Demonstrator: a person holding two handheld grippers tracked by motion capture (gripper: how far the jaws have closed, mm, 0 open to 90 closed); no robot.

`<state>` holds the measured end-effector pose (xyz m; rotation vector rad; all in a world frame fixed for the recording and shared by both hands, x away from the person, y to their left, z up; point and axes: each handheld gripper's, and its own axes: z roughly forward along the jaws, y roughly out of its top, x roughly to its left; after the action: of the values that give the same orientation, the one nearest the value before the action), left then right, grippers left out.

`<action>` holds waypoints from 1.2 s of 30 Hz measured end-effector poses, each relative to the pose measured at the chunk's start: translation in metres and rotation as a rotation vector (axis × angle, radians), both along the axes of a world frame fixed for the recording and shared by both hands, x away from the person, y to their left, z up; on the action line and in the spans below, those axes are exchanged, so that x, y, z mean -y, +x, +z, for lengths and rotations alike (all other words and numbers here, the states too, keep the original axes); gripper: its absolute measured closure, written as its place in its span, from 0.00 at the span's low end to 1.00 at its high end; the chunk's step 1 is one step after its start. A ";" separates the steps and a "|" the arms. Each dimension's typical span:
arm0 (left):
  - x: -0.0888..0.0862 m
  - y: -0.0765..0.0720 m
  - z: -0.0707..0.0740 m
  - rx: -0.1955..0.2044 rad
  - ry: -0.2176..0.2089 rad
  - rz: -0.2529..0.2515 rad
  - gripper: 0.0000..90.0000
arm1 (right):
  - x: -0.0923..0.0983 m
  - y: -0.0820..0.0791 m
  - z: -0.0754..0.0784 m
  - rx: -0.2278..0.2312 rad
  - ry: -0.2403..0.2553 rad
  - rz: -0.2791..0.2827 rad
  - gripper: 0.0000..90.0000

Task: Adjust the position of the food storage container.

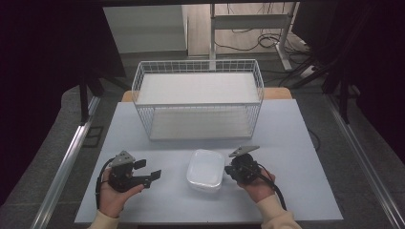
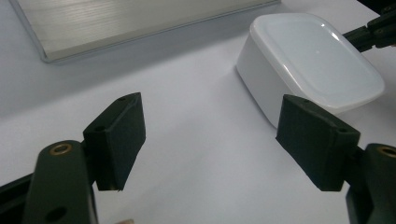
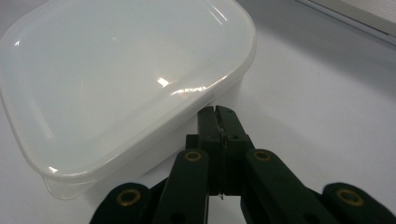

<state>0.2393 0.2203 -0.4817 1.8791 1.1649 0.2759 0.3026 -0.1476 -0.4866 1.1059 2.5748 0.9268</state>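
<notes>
A white lidded plastic container [image 1: 206, 170] sits on the table between my two grippers. In the left gripper view the container [image 2: 313, 60] lies ahead and to the right of my left gripper [image 2: 212, 112], whose jaws stand wide open with bare table between them. In the high view my left gripper [image 1: 149, 170] is a short way left of the container, apart from it. My right gripper [image 3: 218, 112] is shut with nothing in it, and its tips rest right at the wall of the container [image 3: 116, 79], just under the lid's rim. From above, my right gripper [image 1: 229, 169] meets the container's right side.
A white wire basket shelf [image 1: 198, 61] with two levels stands at the back of the light blue-grey table [image 1: 286, 143]. Its metal base plate [image 2: 140, 18] lies ahead of my left gripper. Open table runs along both sides and the front edge.
</notes>
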 end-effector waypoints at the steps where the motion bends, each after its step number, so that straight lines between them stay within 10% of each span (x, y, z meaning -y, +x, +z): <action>1: 0.000 0.000 0.000 0.000 0.000 0.000 0.26 | -0.001 0.000 0.000 -0.001 0.001 0.000 1.00; 27: -0.001 0.001 -0.002 -0.006 -0.001 0.002 0.26 | -0.016 0.013 -0.002 0.033 0.004 0.031 1.00; 35: -0.008 -0.001 0.005 -0.010 -0.057 0.029 0.25 | 0.015 0.000 0.023 0.095 0.104 -0.002 0.98; 36: -0.008 -0.001 0.006 -0.010 -0.063 0.032 0.25 | 0.027 -0.004 0.028 0.104 0.146 -0.017 0.77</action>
<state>0.2380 0.2281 -0.4760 1.8104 1.1978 0.2442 0.2984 -0.1747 -0.4588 1.0832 2.4435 1.1526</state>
